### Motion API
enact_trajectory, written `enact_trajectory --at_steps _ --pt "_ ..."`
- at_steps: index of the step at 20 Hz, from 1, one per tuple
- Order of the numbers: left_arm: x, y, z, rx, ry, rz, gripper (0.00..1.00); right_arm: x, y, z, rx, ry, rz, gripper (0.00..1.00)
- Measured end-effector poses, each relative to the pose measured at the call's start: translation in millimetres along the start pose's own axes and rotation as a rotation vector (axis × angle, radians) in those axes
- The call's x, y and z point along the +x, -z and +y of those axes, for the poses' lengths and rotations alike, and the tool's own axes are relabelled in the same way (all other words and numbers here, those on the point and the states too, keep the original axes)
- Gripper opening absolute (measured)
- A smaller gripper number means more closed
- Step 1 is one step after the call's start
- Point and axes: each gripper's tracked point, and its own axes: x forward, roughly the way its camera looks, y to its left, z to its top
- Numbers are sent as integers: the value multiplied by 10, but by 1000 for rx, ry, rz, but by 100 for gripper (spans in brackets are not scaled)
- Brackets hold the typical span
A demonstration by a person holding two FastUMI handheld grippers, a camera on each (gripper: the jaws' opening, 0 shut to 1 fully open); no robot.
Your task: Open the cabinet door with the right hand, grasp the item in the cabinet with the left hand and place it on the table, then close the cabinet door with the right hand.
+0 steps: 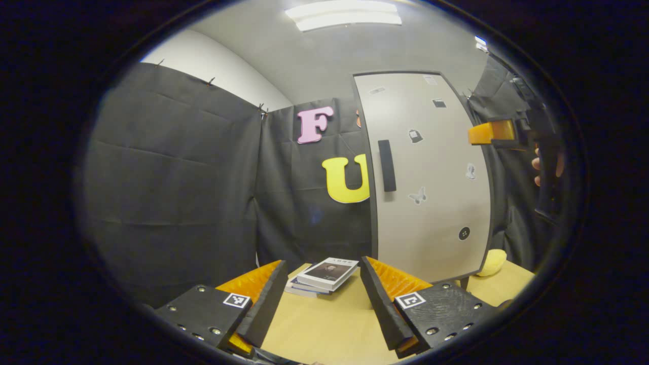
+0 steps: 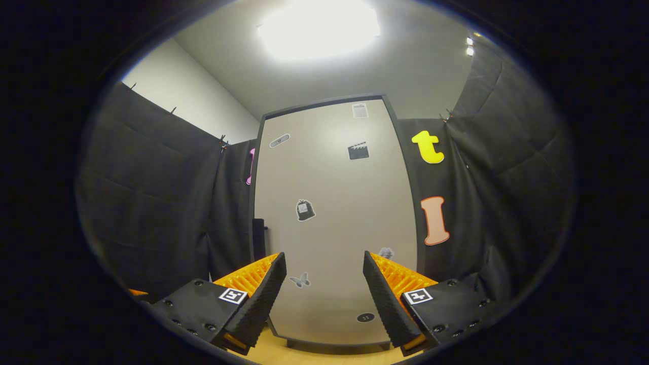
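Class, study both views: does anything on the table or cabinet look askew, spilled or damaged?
Little stands out. The cabinet door sits shut and looks undamaged. The books on the table are stacked slightly askew, the top one turned off the ones beneath. Nothing looks spilled.

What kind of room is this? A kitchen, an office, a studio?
Probably a small recording booth, not a home: black cloth walls hang around a wooden table holding a sticker-dotted cabinet and stacked books.
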Motion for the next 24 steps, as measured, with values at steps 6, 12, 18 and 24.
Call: enact_trajectory --at_steps 6,12,18,24 --pt "413 147 547 -3 -13 21 86 576 126 536 -42 -2 31 96" --pt "749 249 1029 4 -35 17 88 1002 224 1020 -81 -10 31 96" --pt "995 354 1298 -6 -37 28 87 1439 426 1288 -125 0 76 96" --pt "1062 389 1435 -10 -51 26 88 1750 689 1275 -121 48 157 67"
